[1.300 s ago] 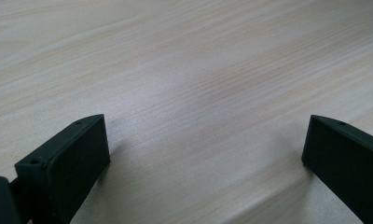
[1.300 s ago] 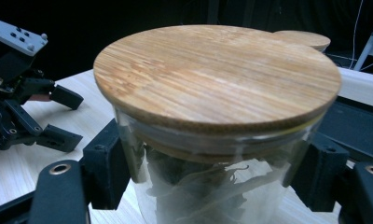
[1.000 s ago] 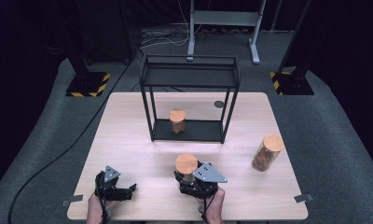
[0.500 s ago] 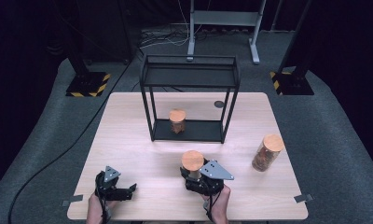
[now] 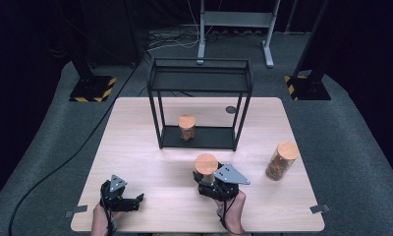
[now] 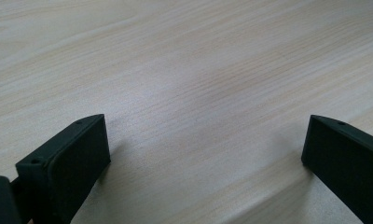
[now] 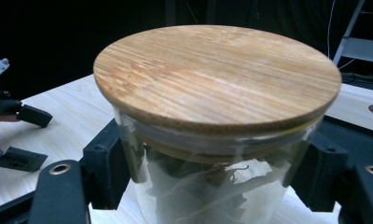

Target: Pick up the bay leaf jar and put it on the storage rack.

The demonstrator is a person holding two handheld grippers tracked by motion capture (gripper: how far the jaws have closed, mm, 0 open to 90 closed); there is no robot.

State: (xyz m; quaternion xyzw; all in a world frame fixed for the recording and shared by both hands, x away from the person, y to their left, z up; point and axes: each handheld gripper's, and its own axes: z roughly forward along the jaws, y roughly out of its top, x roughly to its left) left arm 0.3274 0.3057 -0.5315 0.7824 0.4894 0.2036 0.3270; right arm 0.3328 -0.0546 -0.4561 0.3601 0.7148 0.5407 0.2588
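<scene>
Near the table's [image 5: 135, 128] front edge, we pinch the lidded jar [image 7: 212, 116] in our right gripper [image 5: 211, 184], likely for shelving; our left gripper [image 5: 130, 201] rests spread, empty.

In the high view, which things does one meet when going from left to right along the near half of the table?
Left gripper → right gripper, shut on a lidded jar → a second lidded jar near the right edge.
</scene>
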